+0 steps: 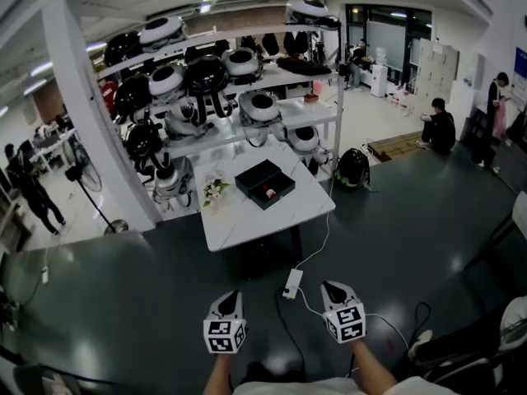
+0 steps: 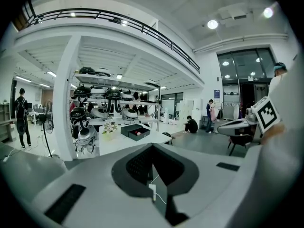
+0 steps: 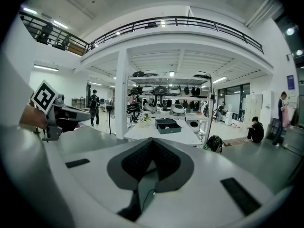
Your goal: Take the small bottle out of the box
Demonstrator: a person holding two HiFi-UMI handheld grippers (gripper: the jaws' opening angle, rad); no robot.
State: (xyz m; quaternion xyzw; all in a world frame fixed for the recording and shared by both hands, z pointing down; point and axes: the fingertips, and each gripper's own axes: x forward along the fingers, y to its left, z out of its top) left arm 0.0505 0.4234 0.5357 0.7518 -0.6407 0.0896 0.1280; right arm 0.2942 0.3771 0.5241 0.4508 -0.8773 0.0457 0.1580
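An open black box point(image 1: 265, 183) lies on the white table point(image 1: 247, 220) well ahead of me, also seen as the box point(image 2: 135, 132) and the box point(image 3: 167, 126) in the two gripper views. A small reddish item point(image 1: 268, 192) shows inside it, too small to tell as the bottle. My left gripper point(image 1: 228, 296) and right gripper point(image 1: 333, 286) hang side by side low over the dark floor, far short of the table. Both are shut with nothing between the jaws, as the left gripper point(image 2: 152, 148) and right gripper point(image 3: 152, 144) show in their own views.
A small bunch of flowers point(image 1: 216, 189) sits on the table left of the box. Shelves of helmets point(image 1: 206, 81) stand behind it, a white pillar point(image 1: 99, 113) to the left. A power strip point(image 1: 292, 283) with cables lies on the floor between me and the table. People stand and sit farther off.
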